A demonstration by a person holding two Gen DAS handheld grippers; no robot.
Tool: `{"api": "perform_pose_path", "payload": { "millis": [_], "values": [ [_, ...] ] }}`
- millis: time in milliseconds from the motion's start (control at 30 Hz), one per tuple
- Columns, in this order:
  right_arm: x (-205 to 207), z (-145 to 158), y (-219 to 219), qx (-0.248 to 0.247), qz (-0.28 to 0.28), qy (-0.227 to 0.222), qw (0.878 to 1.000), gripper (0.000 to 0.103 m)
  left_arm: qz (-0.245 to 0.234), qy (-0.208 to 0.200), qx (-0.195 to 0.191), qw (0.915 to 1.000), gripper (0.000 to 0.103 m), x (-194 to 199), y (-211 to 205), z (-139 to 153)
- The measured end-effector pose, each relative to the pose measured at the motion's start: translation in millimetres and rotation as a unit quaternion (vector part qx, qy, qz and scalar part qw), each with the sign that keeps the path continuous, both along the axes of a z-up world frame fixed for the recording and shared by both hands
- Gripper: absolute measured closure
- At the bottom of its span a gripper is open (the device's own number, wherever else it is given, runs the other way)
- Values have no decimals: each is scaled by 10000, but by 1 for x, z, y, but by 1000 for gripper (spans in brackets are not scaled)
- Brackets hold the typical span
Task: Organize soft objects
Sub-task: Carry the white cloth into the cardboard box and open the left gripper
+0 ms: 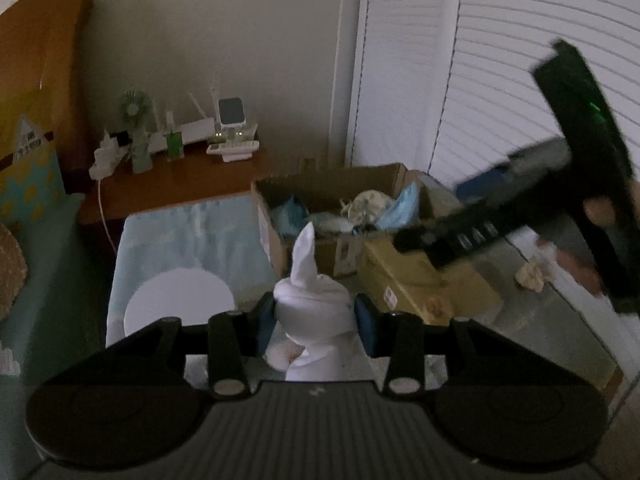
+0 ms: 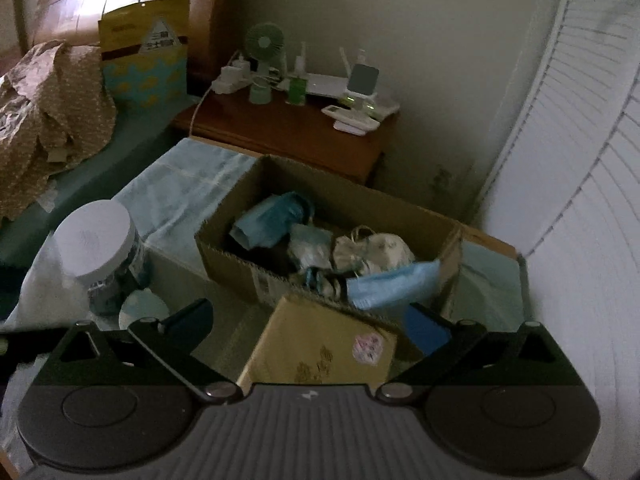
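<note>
My left gripper (image 1: 314, 320) is shut on a white rolled sock (image 1: 314, 304), whose knotted tip stands up between the blue pads. Beyond it an open cardboard box (image 1: 276, 236) holds several soft items. In the right wrist view the same cardboard box (image 2: 236, 252) contains a blue bundle (image 2: 272, 216), a cream pouch (image 2: 376, 250) and a blue face mask (image 2: 394, 286) draped over its front wall. My right gripper (image 2: 310, 322) is wide open with nothing held, above a small yellow box (image 2: 320, 348). Its black body (image 1: 580, 152) shows blurred in the left wrist view.
A white-lidded jar (image 2: 96, 240) stands left of the box on a light blue cloth (image 2: 184, 184). A wooden nightstand (image 2: 288, 132) behind carries a fan, bottle and router. Brown patterned fabric (image 2: 48, 112) lies on the bed. Louvred doors (image 2: 580, 200) close the right. A crumpled cream item (image 1: 530, 276) lies on the surface.
</note>
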State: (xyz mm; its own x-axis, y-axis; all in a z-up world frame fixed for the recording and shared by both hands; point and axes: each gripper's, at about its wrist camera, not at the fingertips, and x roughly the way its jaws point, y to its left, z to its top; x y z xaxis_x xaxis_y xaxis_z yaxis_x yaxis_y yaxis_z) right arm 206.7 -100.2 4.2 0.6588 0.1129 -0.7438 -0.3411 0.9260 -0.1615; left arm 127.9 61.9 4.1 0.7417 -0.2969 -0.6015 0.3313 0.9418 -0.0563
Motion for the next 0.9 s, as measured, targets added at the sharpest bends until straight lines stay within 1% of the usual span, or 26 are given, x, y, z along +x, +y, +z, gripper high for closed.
{"api": "perform_pose_path", "payload": {
  "millis": [133, 300, 433, 567, 700, 900],
  "values": [
    [-12, -1, -7, -19, -219, 58, 9997, 0, -46, -86, 77, 9999, 62, 17, -8, 6],
    [-29, -5, -14, -179, -454, 9, 9988, 0, -131, -88, 117, 9998, 62, 43, -22, 14],
    [-44, -7, -25, -51, -627, -43, 9980, 0, -225, -95, 98, 9997, 62, 72, -35, 20],
    [-56, -7, -37, 122, -760, -26, 9970, 0, -268, -36, 122, 9996, 62, 106, -49, 23],
    [-62, -10, -48, 204, -879, 13, 9959, 0, -306, 69, 194, 9993, 62, 140, -65, 20],
    [-64, -14, -60, 258, -1063, 45, 9940, 0, -321, 365, 99, 9988, 61, 184, -87, 10]
  ]
}}
